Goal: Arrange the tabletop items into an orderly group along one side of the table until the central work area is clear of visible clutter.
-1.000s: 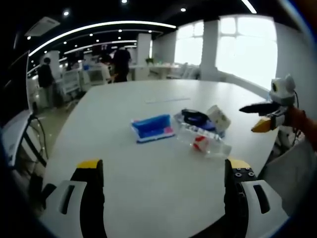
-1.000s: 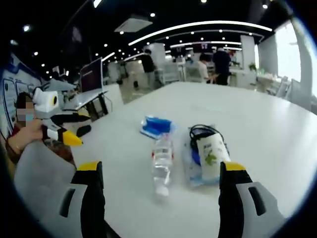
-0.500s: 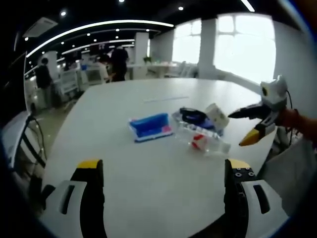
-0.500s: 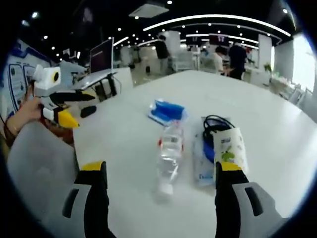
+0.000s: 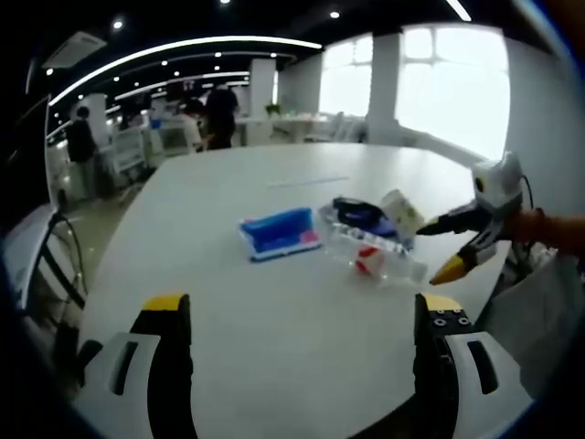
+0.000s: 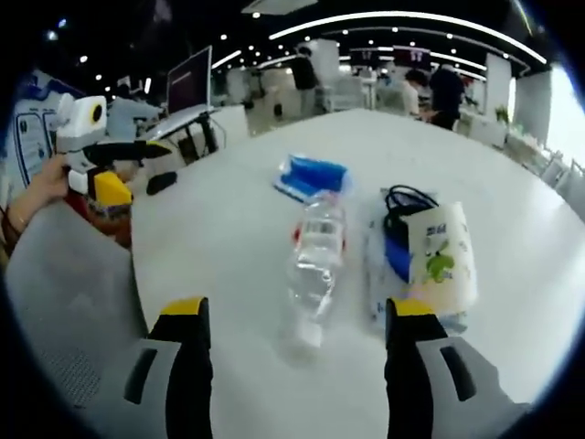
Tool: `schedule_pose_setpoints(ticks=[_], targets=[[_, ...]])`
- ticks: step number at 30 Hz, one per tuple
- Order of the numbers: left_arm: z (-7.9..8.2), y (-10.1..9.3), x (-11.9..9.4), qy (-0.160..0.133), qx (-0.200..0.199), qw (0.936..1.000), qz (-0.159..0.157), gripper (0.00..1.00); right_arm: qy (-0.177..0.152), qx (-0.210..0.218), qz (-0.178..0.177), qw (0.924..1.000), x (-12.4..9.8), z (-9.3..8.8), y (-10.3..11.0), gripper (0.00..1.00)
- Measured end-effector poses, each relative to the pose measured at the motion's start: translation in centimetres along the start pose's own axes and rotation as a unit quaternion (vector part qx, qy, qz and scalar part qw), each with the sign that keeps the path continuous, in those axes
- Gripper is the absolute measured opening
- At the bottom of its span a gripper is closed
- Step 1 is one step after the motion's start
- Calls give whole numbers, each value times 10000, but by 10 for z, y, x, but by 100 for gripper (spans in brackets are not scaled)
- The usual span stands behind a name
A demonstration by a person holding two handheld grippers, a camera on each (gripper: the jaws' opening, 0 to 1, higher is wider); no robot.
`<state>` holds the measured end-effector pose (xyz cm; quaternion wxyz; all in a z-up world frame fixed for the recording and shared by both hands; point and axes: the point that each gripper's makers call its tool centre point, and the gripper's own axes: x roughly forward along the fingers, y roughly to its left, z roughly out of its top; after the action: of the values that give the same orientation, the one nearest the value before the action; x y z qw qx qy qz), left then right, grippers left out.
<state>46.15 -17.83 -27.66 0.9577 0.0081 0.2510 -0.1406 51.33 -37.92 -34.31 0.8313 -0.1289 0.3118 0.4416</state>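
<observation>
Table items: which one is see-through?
The plastic bottle, lying on its side between the blue box and the tissue pack; both of those are opaque.

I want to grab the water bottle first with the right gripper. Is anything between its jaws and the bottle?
Nothing visible is. In the right gripper view the clear bottle lies on its side on the white table, cap end toward the open right gripper, with bare tabletop between. The tissue pack lies off to one side.

Bottle [image 6: 314, 265] lying between blue box [image 6: 313, 176] and pouch [image 6: 441, 256].

Pouch [image 6: 383, 274] label perhaps blurred, illegible
</observation>
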Motion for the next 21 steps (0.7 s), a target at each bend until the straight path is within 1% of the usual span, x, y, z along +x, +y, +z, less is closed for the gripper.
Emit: schedule_pose_setpoints(ticks=[1, 3, 5, 7, 9, 12, 19, 21], targets=[[0, 0, 0, -9, 0, 10000, 1, 99, 29, 66, -44, 10000, 1, -2, -2, 73], [1, 1, 0, -16, -16, 10000, 11, 99, 92, 55, -72, 9999, 2, -5, -3, 70], [1, 1, 0, -28, -31, 10000, 26, 99, 121, 36, -80, 9999, 2, -7, -4, 69], [1, 1, -1, -46, -32, 10000, 15, 99, 203, -14, -102, 9997, 3, -10, -4, 65], [2, 0, -1, -50, -33, 10000, -2, 99, 302, -170, -121, 9993, 5, -14, -4, 62], [2, 0, 0, -46, -19, 10000, -4, 99, 348, -136, -97, 9993, 7, -16, -3, 61], [1, 0, -1, -40, -8, 10000, -22, 99, 489, -79, -102, 9987, 9, -24, -3, 55], [6, -1, -1, -154, -70, 9999, -33, 99, 489, -9, -125, 9987, 10, -25, -4, 53]])
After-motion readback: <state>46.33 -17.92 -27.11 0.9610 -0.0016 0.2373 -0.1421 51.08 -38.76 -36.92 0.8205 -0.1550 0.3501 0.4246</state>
